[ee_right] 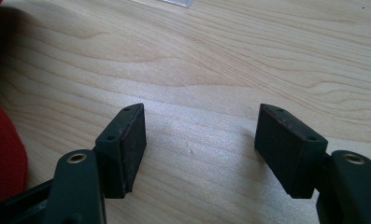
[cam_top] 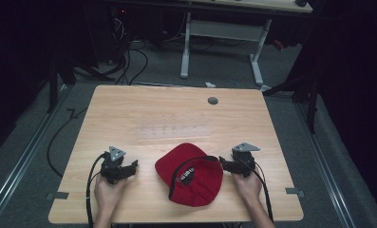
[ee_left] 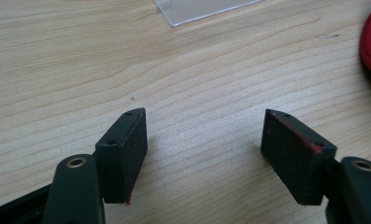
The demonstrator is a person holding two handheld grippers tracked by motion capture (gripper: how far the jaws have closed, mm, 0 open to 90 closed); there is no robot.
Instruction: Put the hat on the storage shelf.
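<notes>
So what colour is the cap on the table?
The cap is red with a black band and trim across it. The high view shows it best.

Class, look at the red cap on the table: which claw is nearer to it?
Right. The right claw sits just beside the red cap; the left claw stands farther off, bare table between.
</notes>
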